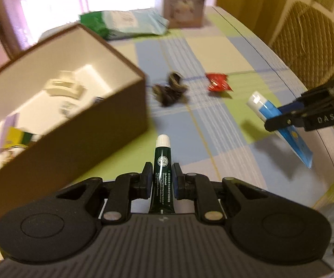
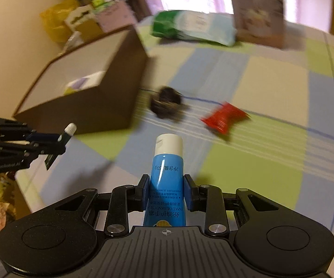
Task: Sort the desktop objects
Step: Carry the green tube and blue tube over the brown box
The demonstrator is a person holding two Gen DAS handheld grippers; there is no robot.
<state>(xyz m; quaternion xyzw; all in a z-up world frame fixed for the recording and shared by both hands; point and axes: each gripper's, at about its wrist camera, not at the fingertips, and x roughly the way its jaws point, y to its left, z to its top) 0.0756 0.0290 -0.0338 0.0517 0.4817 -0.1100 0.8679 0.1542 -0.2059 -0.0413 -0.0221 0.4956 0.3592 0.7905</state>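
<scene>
Aloft, left claw [image 1: 161, 180] pinches a dark-green tube [image 1: 162, 176] (white cap), right claw [image 2: 166, 192] a blue tube [image 2: 166, 185].

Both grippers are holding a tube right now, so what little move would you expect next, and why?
Probably the left gripper carries its dark green tube sideways over the open brown box beside it. The box already holds small items, and the tube is clamped and lifted. The right gripper with the blue tube is farther away.

A home: checked tablecloth [image 1: 213, 125], wicker chair [image 1: 310, 37], curtained window [image 1: 58, 2]
</scene>
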